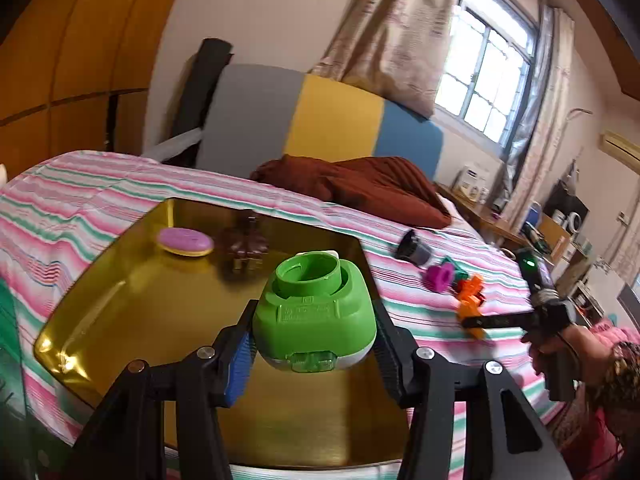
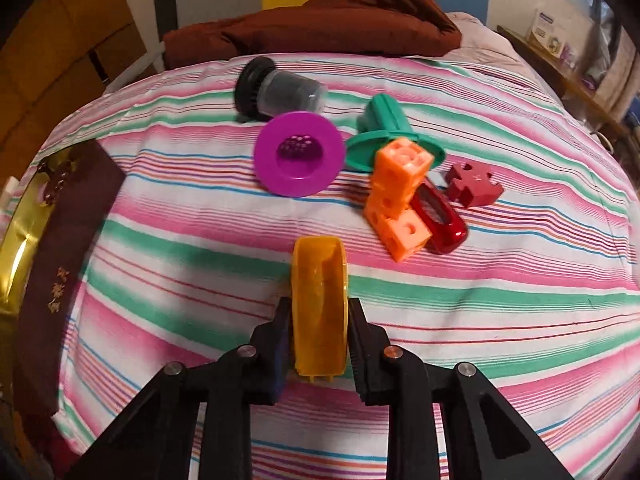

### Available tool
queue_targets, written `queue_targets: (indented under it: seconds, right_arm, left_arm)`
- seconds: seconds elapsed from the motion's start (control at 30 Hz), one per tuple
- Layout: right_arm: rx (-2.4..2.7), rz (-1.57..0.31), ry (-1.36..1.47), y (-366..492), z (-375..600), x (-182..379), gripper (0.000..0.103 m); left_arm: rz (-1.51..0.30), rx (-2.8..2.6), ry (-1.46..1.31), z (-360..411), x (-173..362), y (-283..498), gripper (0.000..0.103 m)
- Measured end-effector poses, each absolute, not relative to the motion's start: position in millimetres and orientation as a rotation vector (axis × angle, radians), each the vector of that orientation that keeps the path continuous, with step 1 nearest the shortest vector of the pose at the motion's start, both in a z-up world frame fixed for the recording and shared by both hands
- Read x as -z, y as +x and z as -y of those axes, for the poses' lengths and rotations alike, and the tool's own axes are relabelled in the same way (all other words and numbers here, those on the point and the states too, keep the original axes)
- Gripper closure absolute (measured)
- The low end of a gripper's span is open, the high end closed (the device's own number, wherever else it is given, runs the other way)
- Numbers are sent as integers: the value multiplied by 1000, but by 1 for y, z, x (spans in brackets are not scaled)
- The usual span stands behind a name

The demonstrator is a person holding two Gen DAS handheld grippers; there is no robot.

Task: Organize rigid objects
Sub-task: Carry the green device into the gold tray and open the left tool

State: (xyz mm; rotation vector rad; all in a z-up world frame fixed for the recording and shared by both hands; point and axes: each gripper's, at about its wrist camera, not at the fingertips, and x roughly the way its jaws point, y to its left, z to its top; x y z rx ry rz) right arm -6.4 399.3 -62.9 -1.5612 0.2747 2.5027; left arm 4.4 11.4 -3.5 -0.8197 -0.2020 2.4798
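Note:
My left gripper point(image 1: 314, 320) is shut on a green plastic housing point(image 1: 316, 304) with a round collar, held above the gold tray point(image 1: 120, 312). A purple disc on a yellow base point(image 1: 185, 241) and a dark brown piece point(image 1: 245, 246) lie in the tray. My right gripper point(image 2: 320, 308) points down at the striped bedspread point(image 2: 160, 240); its pads press both sides of a yellow-orange curved plastic piece point(image 2: 319, 304) that rests on the cloth. Beyond it lie a purple flanged disc point(image 2: 299, 154), a teal flanged piece point(image 2: 388, 128), stacked orange cubes point(image 2: 396, 200), a red ring point(image 2: 440, 220) and a dark red puzzle piece point(image 2: 474, 184).
A clear cup with a black lid point(image 2: 280, 90) lies on its side at the back. A brown pillow point(image 2: 320, 20) sits at the head of the bed. The tray's maroon outer wall point(image 2: 60, 260) shows at the left. A person's hand point(image 1: 560, 344) holds the right gripper.

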Motion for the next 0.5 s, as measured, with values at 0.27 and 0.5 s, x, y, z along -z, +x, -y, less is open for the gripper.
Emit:
queue_targets:
  seconds: [0.27,0.5]
  right_arm:
    - [-2558,-296,-1525,-3,-396,56,77]
    - [-2544,-317,-1513,-2,-400,56,77]
  left_arm:
    - [282,-2548,-1006,25,17,-46,50]
    - [362,-2523,-1268,45,38,-104,50]
